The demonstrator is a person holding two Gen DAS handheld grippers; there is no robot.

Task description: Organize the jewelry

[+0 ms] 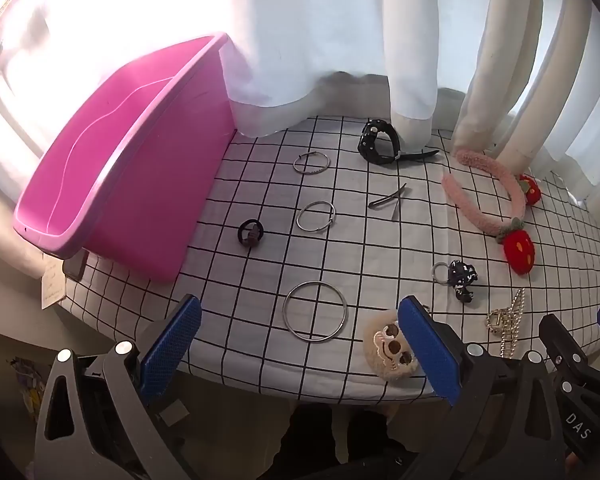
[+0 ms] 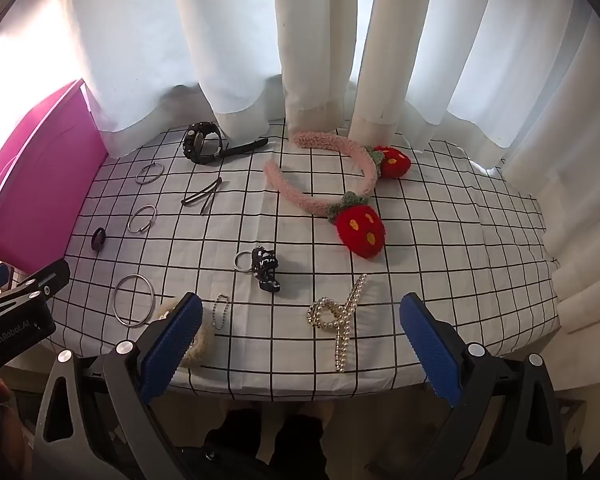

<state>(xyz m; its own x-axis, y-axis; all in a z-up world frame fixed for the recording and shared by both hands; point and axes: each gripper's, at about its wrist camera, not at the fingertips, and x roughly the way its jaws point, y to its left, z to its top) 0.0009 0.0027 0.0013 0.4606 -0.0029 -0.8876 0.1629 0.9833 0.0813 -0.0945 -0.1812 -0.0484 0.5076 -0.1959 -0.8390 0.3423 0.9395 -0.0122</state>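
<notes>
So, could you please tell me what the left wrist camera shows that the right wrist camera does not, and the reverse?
Only the left wrist view shows the inside of the pink bin and the face on the fluffy charm.

Only the right wrist view shows the small ball chain and the whole pearl hair clip.

Both show the checked cloth, strawberry headband, black watch, three metal rings and both grippers, left and right, open and empty.

Pink bin (image 1: 156, 168). White tablecloth (image 2: 440, 240), black grid lines. White curtains (image 2: 228, 40). Black watch (image 1: 378, 142). Silver bangle (image 1: 314, 311). Pale pink fuzzy headband (image 2: 320, 184), red strawberries with yellow spots, green leaves. Pearl-white hair claw (image 2: 338, 314), gold frame. Blue gripper pads (image 2: 170, 344).
</notes>
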